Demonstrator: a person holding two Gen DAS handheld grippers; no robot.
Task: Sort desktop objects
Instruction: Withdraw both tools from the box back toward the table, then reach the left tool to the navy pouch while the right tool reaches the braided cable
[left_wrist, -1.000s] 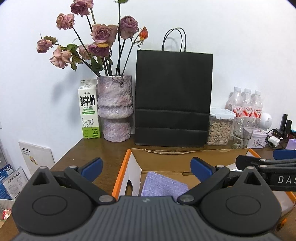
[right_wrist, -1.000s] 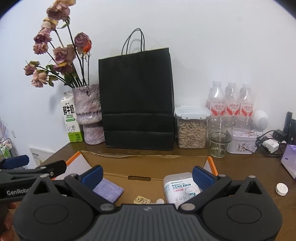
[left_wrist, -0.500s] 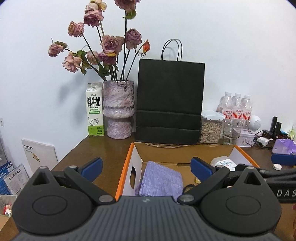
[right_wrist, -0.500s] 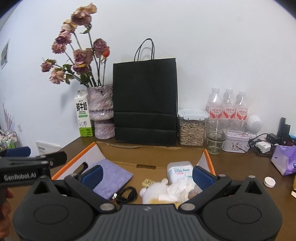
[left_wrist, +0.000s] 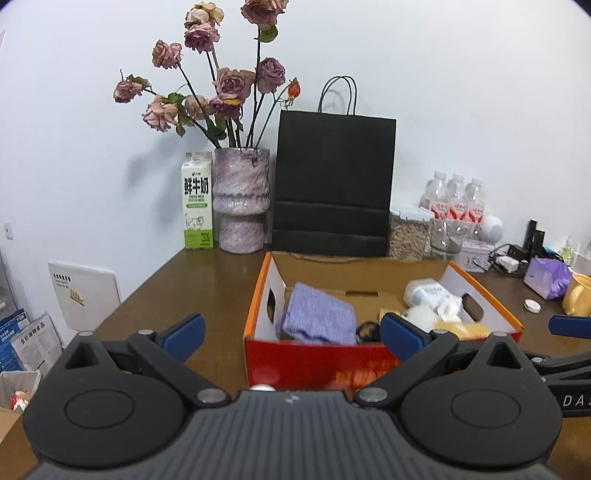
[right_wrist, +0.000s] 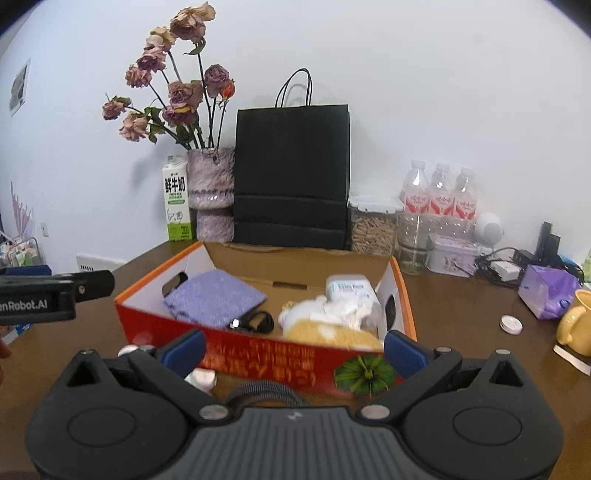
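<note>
An orange-and-red cardboard box (left_wrist: 314, 363) stands open on the brown desk. Inside lie a purple cloth (left_wrist: 317, 323), a black cable (right_wrist: 255, 321), a white packet (right_wrist: 349, 290) and a white-and-yellow plush toy (right_wrist: 332, 326). My left gripper (left_wrist: 291, 332) hovers open and empty before the box's front wall, left of centre. My right gripper (right_wrist: 295, 350) is open and empty too, just in front of the box's (right_wrist: 280, 354) red wall. Each gripper shows at the edge of the other's view.
A milk carton (left_wrist: 197, 201), flower vase (left_wrist: 242, 201), black paper bag (left_wrist: 332, 184), jar, glass and bottles (right_wrist: 439, 195) line the back wall. A purple tissue pack (right_wrist: 548, 291), yellow mug (right_wrist: 576, 325) and white cap (right_wrist: 511, 325) sit right. Small silver discs (right_wrist: 201, 378) lie before the box.
Both grippers have drawn back and up from over the box. Its red front wall and contents now show in full; both stay open.
</note>
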